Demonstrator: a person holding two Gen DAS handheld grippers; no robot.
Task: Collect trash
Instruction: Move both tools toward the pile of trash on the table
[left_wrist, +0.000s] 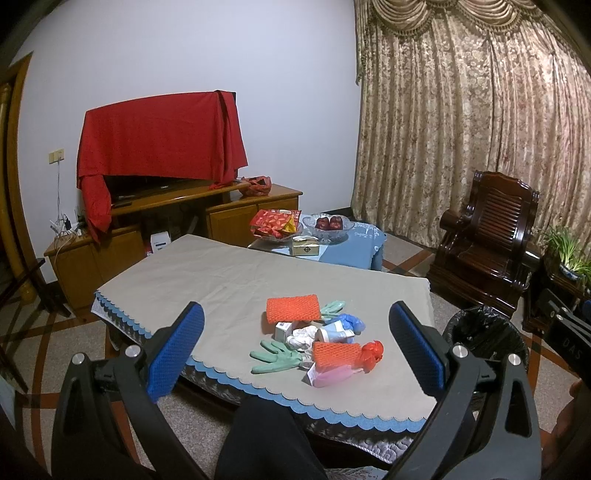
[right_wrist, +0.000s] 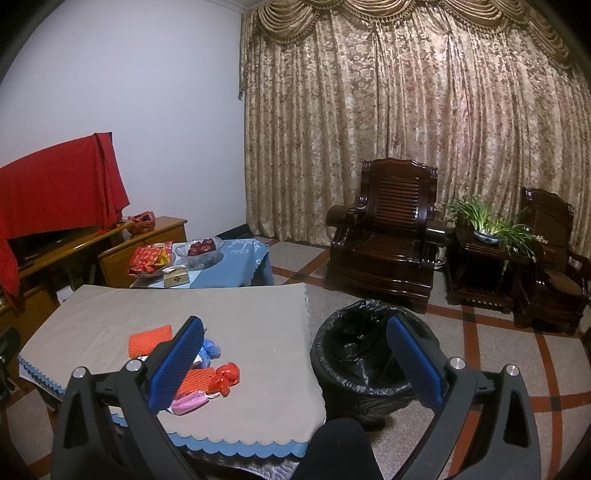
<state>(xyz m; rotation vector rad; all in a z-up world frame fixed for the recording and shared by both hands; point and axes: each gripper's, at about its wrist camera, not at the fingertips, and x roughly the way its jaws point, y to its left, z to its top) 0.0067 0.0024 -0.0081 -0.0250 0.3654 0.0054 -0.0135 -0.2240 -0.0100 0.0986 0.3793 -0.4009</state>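
A pile of trash lies on the grey-clothed table (left_wrist: 221, 273): two orange foam nets (left_wrist: 293, 308) (left_wrist: 335, 353), a green glove (left_wrist: 275, 356), a red plastic bag (left_wrist: 372, 350), a pink mask (left_wrist: 328, 376), a blue glove (left_wrist: 351, 320) and white paper (left_wrist: 301, 334). A bin with a black liner (right_wrist: 364, 354) stands on the floor right of the table. My left gripper (left_wrist: 295, 350) is open and empty, held above the table's near edge, in front of the pile. My right gripper (right_wrist: 295, 363) is open and empty, between the table corner and the bin.
A low blue-clothed table (left_wrist: 354, 240) behind holds a fruit bowl (left_wrist: 327, 226), red snack packets (left_wrist: 275, 223) and a small box. A wooden cabinet with a red-draped TV (left_wrist: 159, 140) stands left. Dark wooden armchairs (right_wrist: 384, 236) and a plant (right_wrist: 487, 225) stand by the curtain.
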